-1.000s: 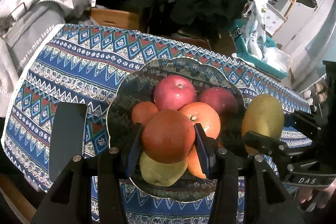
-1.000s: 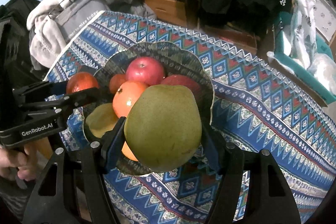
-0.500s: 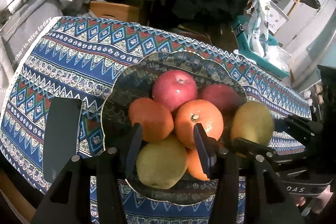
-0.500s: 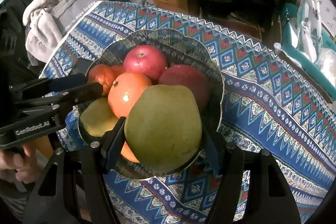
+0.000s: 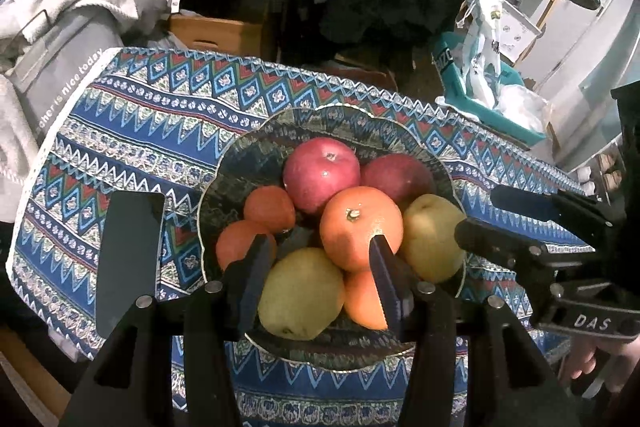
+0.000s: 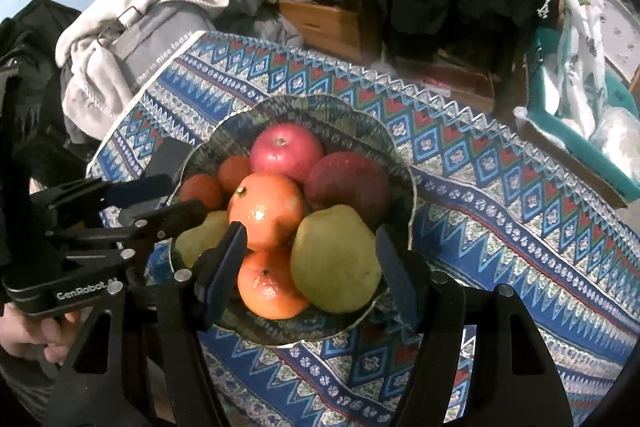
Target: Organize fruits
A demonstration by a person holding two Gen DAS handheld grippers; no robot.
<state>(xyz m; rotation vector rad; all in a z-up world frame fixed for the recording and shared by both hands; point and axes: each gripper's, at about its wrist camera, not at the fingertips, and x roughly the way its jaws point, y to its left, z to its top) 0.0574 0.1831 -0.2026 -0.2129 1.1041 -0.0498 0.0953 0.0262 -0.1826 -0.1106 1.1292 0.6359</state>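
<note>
Between the parted, empty fingers of the right gripper (image 6: 308,247) a yellow-green pear (image 6: 334,261) rests in the scalloped patterned bowl (image 6: 396,163); the left gripper (image 5: 318,259), likewise spread and empty, frames another pear (image 5: 302,293).

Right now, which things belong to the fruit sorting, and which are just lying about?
Job: bowl, apples, oranges, pears, left gripper, right gripper.

Lying about: phone, tablecloth, grey clothes, teal bin.

Dim indoor light, glare on orange (image 6: 265,213), fisheye-warped dark corners
</note>
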